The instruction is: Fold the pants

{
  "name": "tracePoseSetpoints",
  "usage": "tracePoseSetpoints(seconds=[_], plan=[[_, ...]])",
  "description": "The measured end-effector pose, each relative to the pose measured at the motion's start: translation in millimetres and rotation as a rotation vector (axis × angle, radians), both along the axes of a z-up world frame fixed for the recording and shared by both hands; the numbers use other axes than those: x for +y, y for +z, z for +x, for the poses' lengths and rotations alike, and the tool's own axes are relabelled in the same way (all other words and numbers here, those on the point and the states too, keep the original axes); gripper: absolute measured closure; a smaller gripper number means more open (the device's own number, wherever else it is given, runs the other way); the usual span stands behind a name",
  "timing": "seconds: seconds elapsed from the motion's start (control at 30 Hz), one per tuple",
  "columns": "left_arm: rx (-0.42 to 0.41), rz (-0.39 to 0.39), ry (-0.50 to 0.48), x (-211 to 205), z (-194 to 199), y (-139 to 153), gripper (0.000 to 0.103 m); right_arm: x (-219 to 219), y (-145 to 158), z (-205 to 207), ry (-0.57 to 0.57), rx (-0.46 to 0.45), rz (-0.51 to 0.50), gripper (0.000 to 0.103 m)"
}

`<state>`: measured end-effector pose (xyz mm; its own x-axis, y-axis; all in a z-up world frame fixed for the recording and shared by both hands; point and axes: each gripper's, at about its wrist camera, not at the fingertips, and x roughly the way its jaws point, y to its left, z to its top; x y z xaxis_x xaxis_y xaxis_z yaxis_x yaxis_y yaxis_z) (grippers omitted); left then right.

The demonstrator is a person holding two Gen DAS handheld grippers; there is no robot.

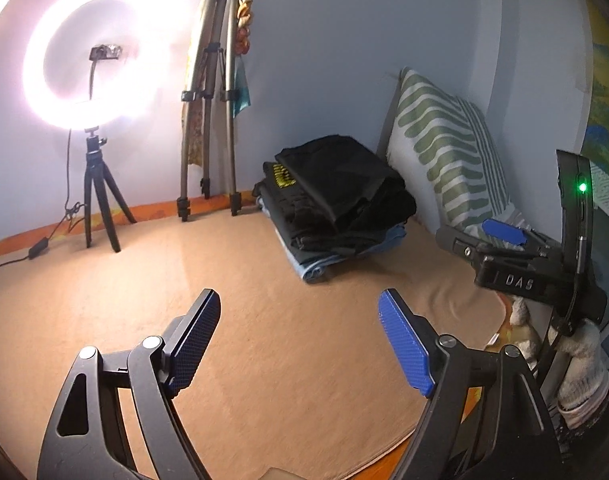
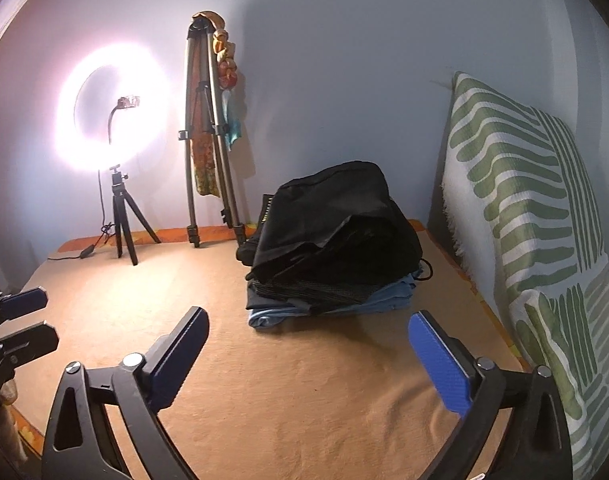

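Tan blanket [image 2: 304, 420], folded pants [image 2: 336, 240] beyond spread right gripper [image 2: 308, 348]

A glaring ring light [image 2: 108, 116] on a small tripod lights the pale blue wall [image 2: 344, 60] — tan blanket [image 2: 304, 400] below.

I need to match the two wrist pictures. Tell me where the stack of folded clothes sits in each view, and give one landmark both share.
Left wrist: the stack of folded clothes lies right of centre, beside the striped pillow.
Right wrist: the stack lies at centre, past the open right claw.
Shared landmark: the lit ring light on its small tripod, far left in both.
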<state>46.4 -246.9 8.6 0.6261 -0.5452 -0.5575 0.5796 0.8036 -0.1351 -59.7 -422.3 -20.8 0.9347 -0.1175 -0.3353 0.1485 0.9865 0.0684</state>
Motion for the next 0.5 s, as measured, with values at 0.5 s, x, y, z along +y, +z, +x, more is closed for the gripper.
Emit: tracePoseSetpoints(seconds=[0.5], plan=[[0.07,0.059,0.079,12,1,-19,0.021,-1,-1,-4,-0.029,-0.017,0.017,0.0]])
